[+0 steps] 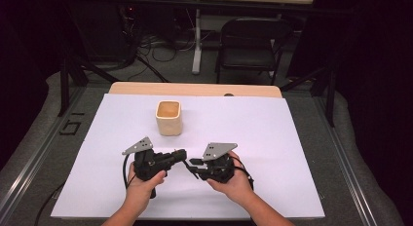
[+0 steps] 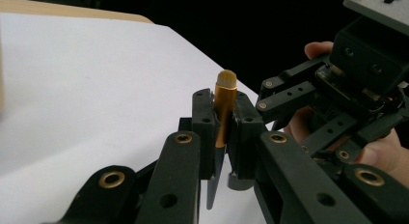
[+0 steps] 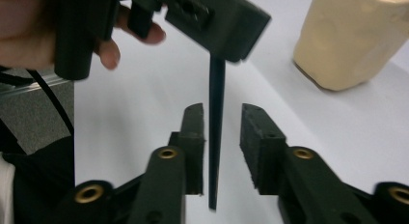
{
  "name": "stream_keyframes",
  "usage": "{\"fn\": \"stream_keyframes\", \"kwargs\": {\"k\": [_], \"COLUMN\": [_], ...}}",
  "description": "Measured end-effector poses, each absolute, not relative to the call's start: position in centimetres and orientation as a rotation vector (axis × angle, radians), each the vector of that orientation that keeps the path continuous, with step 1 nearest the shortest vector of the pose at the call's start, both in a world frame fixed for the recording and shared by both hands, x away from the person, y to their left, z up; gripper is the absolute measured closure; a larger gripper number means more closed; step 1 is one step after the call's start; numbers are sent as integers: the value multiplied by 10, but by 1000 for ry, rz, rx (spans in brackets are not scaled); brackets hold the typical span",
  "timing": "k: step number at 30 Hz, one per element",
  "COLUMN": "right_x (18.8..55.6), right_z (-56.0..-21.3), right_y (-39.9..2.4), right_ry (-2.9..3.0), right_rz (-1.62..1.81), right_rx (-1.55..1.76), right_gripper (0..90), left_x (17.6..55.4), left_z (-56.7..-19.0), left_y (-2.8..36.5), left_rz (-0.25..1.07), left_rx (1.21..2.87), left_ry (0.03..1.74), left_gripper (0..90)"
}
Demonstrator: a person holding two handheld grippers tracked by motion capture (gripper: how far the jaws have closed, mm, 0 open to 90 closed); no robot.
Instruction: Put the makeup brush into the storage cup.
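Black jaws of the left gripper (image 2: 223,132) rise in the foreground of the left gripper view, pressed together on a small brush (image 2: 224,108). Brush detail: a gold ferrule sits between the two pads, a rounded tan tip stands above the jaw ends, and a thin dark handle runs down out of the grip. Beyond the brush, the right gripper (image 2: 270,96) and the fingers of the hand that carries it appear at the right of that view.

Right gripper view: the two pads of the right gripper (image 3: 223,137) stand apart, with the dark handle (image 3: 215,132) of the brush hanging in the gap. Neither pad presses on the handle; a clear space shows on the one side and a thin one on the other. Above, the left gripper (image 3: 212,16) clamps the upper part of the brush.

High view: a cream cup (image 1: 169,118) stands on the white sheet (image 1: 272,138) that covers the table. Both grippers lie on the near side of the cup, close to the person, jaw tips turned toward each other and almost meeting. Left gripper (image 1: 179,155) sits just nearer than the cup; right gripper (image 1: 194,163) lies nearer and to the cup's right. The brush is too small to make out there.
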State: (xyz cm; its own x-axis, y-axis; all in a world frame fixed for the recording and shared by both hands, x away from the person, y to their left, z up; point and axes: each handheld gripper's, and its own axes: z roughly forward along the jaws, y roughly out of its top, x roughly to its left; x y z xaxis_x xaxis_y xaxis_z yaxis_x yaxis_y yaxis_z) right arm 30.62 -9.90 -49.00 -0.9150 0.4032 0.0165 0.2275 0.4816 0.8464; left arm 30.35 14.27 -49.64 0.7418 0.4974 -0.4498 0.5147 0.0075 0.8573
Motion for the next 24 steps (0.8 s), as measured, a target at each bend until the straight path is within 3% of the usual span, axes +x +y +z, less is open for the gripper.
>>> {"fn": "stream_keyframes", "kwargs": {"k": [11, 21, 24], "right_x": [304, 309, 310], "right_z": [-497, -499, -500], "right_y": [-117, -131, -135], "right_ry": [2587, 2607, 2605], "right_rz": [1279, 1249, 1245], "right_rx": [613, 716, 747], "right_gripper": [504, 367, 364], "left_x": [307, 313, 314], "left_z": [-477, -461, -457], "left_y": [153, 157, 157], "left_rz": [105, 205, 217], "left_rx": [1669, 1763, 1781], "left_ry": [842, 842, 836], "left_gripper": [835, 835, 835]}}
